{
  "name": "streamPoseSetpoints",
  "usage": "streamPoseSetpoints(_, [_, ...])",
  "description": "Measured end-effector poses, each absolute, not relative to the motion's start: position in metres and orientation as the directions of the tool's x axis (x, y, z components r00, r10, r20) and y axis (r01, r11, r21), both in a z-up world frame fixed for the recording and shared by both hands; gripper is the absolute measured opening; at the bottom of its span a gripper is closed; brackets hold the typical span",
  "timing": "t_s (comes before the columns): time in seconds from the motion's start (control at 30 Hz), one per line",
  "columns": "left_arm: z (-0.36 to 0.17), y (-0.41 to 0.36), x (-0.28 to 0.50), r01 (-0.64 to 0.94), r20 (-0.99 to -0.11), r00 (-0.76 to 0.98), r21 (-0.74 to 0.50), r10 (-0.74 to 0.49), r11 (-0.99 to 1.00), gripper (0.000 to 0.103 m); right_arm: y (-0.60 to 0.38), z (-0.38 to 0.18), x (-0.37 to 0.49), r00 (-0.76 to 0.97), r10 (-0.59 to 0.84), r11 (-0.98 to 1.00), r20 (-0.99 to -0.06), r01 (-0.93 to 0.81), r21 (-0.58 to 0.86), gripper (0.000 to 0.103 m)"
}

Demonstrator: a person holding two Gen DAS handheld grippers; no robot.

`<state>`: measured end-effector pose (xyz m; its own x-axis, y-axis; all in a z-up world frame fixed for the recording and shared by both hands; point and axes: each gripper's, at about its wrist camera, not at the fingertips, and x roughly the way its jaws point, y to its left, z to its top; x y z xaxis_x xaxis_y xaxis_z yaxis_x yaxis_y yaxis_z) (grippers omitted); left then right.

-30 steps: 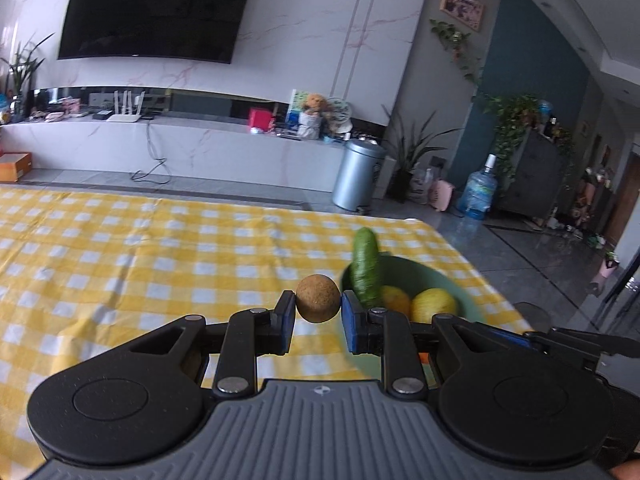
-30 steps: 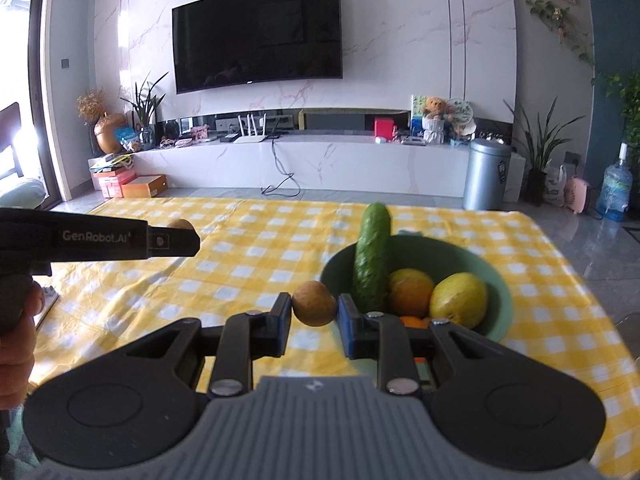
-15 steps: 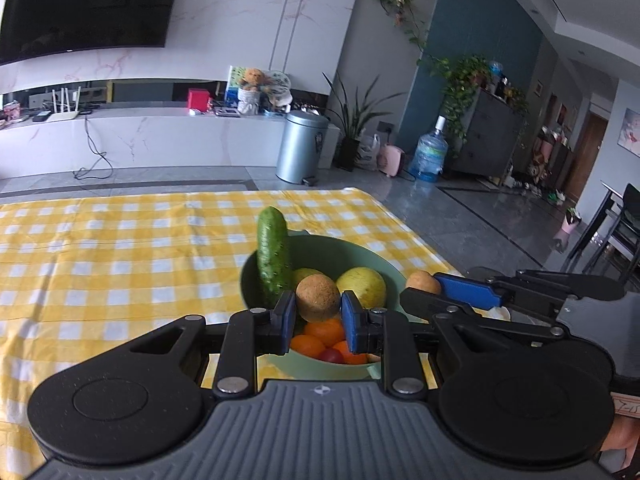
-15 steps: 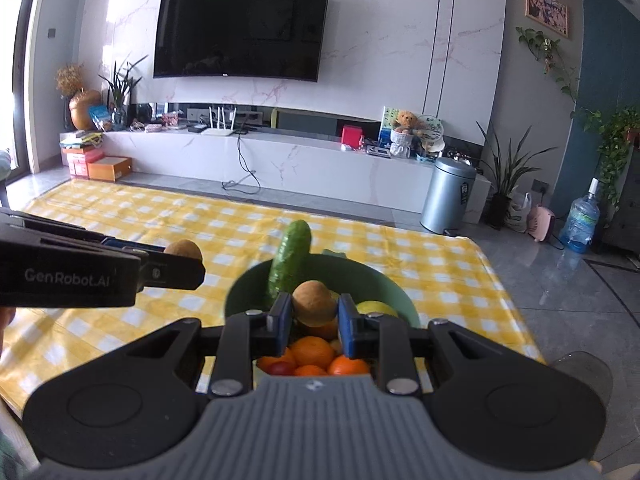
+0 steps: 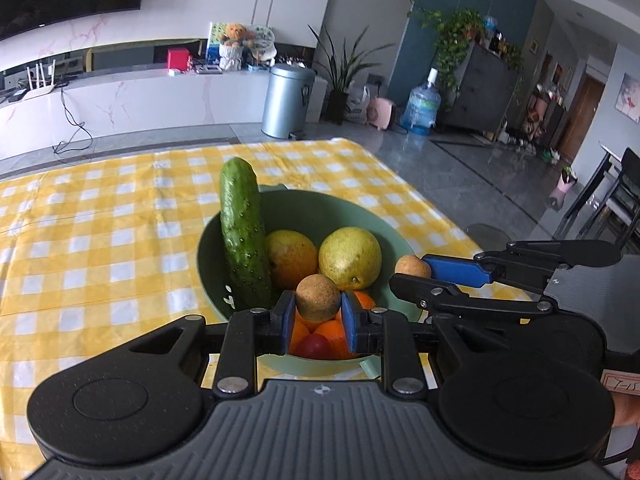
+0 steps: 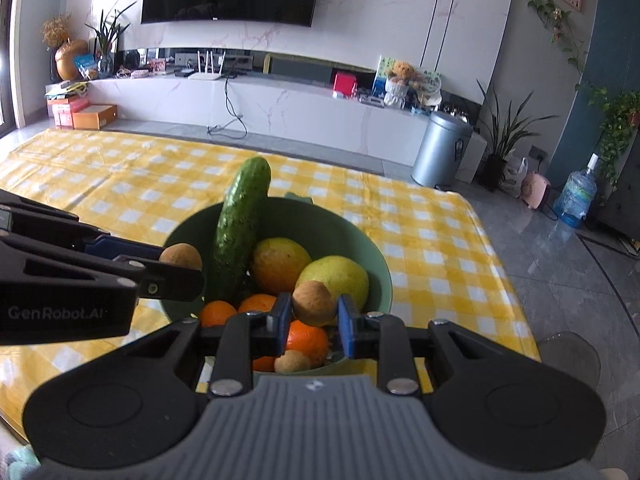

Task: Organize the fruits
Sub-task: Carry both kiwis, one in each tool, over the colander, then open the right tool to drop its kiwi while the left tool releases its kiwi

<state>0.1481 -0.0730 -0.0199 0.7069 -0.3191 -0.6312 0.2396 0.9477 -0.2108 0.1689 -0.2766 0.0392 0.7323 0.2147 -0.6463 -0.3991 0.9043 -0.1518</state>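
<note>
A green bowl (image 5: 360,216) (image 6: 360,240) on the yellow checked tablecloth holds a leaning cucumber (image 5: 242,232) (image 6: 240,228), two yellow-orange fruits (image 5: 350,256) (image 6: 280,264), small oranges (image 6: 306,338) and a red one (image 5: 315,347). My left gripper (image 5: 318,316) is shut on a small brown round fruit (image 5: 318,297) above the bowl's near side. My right gripper (image 6: 314,318) is shut on a second small brown fruit (image 6: 314,303) over the bowl. Each gripper shows in the other view, the right one (image 5: 416,272) at the bowl's right rim, the left one (image 6: 180,264) at its left rim.
The tablecloth (image 5: 100,232) spreads left and behind the bowl; the table's right edge (image 6: 500,260) drops to a grey tiled floor. Far off stand a metal bin (image 5: 286,100), a TV shelf and plants. A clear chair back (image 6: 568,356) sits by the table's near right corner.
Both grippers, each still holding its brown fruit, have moved from beside the bowl to over it and tipped downward; the bowl now looks closer and its oranges show.
</note>
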Motion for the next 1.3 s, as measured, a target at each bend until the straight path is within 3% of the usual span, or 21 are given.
streamPoseSetpoints(0.73, [-0.040, -0.082, 0.164, 0.226, -0.709, 0.639, -0.199, -0.299, 0.954, 0.027, -0.276, 0.018, 0.188, 0.655, 0.200, 0.909, -0.728, -0.402, -0.113, 0.022])
streamPoseSetpoints(0.87, [-0.039, -0.082, 0.163, 0.226, -0.706, 0.644, -0.191, -0.293, 0.955, 0.033, -0.276, 0.020, 0.187, 0.660, 0.194, 0.909, -0.726, -0.400, -0.121, 0.022])
streamPoseSetpoints(1.0, [-0.030, -0.080, 0.156, 0.221, -0.687, 0.674, -0.162, -0.271, 0.962, 0.038, -0.278, 0.025, 0.185, 0.676, 0.185, 0.912, -0.713, -0.389, -0.132, 0.040])
streamPoseSetpoints(1.17, [-0.009, -0.075, 0.143, 0.220, -0.649, 0.718, -0.129, -0.250, 0.967, 0.045, -0.276, 0.035, 0.178, 0.698, 0.165, 0.899, -0.697, -0.397, -0.184, 0.045])
streamPoseSetpoints(1.3, [0.012, -0.072, 0.127, 0.208, -0.606, 0.765, -0.088, -0.218, 0.974, 0.051, -0.279, 0.053, 0.166, 0.740, 0.166, 0.900, -0.652, -0.384, -0.207, 0.057])
